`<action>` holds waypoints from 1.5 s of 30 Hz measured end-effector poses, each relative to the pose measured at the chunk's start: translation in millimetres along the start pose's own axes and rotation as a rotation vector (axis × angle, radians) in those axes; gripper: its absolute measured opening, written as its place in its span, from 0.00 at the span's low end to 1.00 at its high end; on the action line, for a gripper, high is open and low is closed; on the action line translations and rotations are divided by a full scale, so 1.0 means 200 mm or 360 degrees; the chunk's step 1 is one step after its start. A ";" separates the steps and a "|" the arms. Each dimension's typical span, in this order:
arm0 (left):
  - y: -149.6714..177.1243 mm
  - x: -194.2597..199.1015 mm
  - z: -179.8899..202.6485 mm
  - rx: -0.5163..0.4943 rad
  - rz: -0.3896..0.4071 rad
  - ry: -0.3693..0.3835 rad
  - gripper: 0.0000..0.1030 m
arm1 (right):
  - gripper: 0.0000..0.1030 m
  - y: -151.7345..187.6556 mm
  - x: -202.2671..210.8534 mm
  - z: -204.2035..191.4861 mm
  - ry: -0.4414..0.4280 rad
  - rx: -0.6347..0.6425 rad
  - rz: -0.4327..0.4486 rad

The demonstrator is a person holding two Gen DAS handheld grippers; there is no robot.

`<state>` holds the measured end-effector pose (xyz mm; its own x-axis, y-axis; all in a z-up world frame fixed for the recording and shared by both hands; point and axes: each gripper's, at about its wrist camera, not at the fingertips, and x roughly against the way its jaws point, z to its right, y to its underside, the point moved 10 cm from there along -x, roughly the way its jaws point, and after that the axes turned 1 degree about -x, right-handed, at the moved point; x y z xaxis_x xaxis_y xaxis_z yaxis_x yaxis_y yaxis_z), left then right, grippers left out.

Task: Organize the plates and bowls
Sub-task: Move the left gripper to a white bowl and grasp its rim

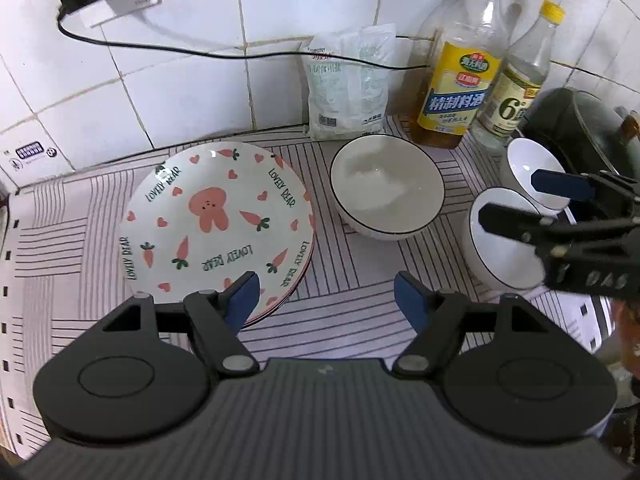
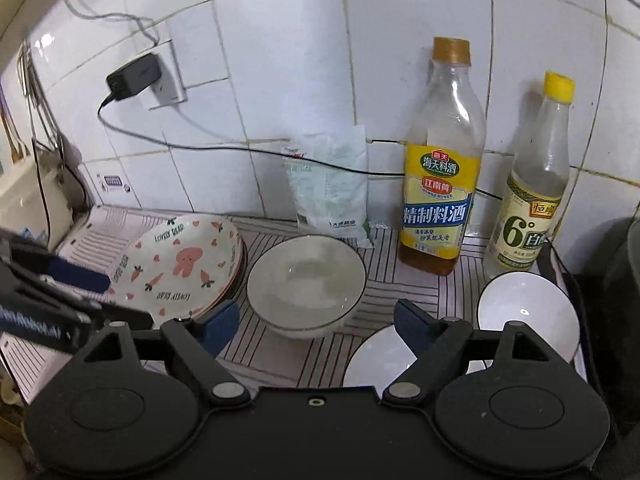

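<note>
Plates [image 1: 218, 220] with a pink bear and carrot print sit stacked at the left of the striped mat [image 1: 352, 320], the stack's rim reaching toward the tiled wall [image 1: 192, 80]. Just beside them stands 1 grey bowl [image 1: 387, 186], apart from the stack by a narrow strip of mat. 2 white bowls [image 2: 528, 312] crowd the right edge near a dark pot [image 1: 580, 128]. The left gripper [image 1: 326, 298] hangs with jaws spread and empty over bare mat in front of the stack. The right gripper [image 2: 316, 326] is also spread, empty, before the grey bowl.
</note>
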<state>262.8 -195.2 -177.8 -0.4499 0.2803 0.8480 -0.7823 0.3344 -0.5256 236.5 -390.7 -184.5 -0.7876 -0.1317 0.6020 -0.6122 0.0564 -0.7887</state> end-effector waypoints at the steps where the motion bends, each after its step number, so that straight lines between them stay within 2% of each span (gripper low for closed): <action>1: 0.00 -0.03 0.00 0.0008 -0.0008 -0.0014 0.71 | 0.85 -0.01 -0.02 0.02 -0.0029 -0.0025 -0.0008; 7: -0.04 -0.15 0.00 0.0087 0.0000 -0.0057 0.70 | 0.84 -0.06 -0.11 0.10 -0.0203 -0.0145 -0.0061; 9: -0.05 -0.18 0.03 0.0112 -0.0002 -0.0038 0.69 | 0.84 -0.06 -0.15 0.11 -0.0244 -0.0168 -0.0085; 16: -0.08 -0.32 0.10 0.0229 -0.0007 -0.0013 0.68 | 0.76 -0.07 -0.33 0.22 -0.0274 -0.0263 -0.0144; 24: -0.11 -0.43 0.13 0.0352 0.0010 -0.0008 0.68 | 0.70 -0.02 -0.55 0.27 -0.0202 -0.0269 -0.0296; 31: -0.13 -0.51 0.10 0.0480 -0.0006 -0.0019 0.69 | 0.67 -0.01 -0.66 0.30 -0.0143 -0.0221 -0.0361; 33: -0.13 -0.53 0.10 0.0490 -0.0028 -0.0014 0.69 | 0.63 -0.01 -0.68 0.31 -0.0121 -0.0221 -0.0387; 35: -0.13 -0.54 0.09 0.0502 -0.0048 -0.0004 0.69 | 0.52 -0.01 -0.70 0.31 -0.0102 -0.0233 -0.0417; 36: -0.13 -0.55 0.09 0.0504 -0.0050 -0.0004 0.69 | 0.50 0.00 -0.71 0.32 -0.0076 -0.0257 -0.0433; 39: -0.13 -0.58 0.09 0.0513 -0.0063 -0.0002 0.63 | 0.32 0.00 -0.73 0.32 -0.0079 -0.0302 -0.0441; 40: -0.14 -0.59 0.09 0.0517 -0.0065 0.0000 0.56 | 0.25 0.01 -0.74 0.32 -0.0069 -0.0311 -0.0452; 42: -0.14 -0.60 0.09 0.0519 -0.0073 0.0000 0.44 | 0.17 0.02 -0.76 0.31 -0.0063 -0.0333 -0.0461; 43: -0.15 -0.61 0.10 0.0521 -0.0075 0.0007 0.34 | 0.10 0.02 -0.76 0.30 -0.0076 -0.0339 -0.0462; 44: -0.15 -0.62 0.10 0.0523 -0.0072 0.0018 0.27 | 0.09 0.02 -0.76 0.29 -0.0086 -0.0343 -0.0464; 45: -0.16 -0.62 0.10 0.0534 -0.0073 0.0013 0.26 | 0.09 0.02 -0.76 0.28 -0.0090 -0.0343 -0.0464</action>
<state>334.6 -259.0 -265.9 -0.4086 0.2794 0.8689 -0.9004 0.0323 -0.4338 358.7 -425.8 -286.1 -0.5763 -0.2271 0.7851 -0.8159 0.2149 -0.5367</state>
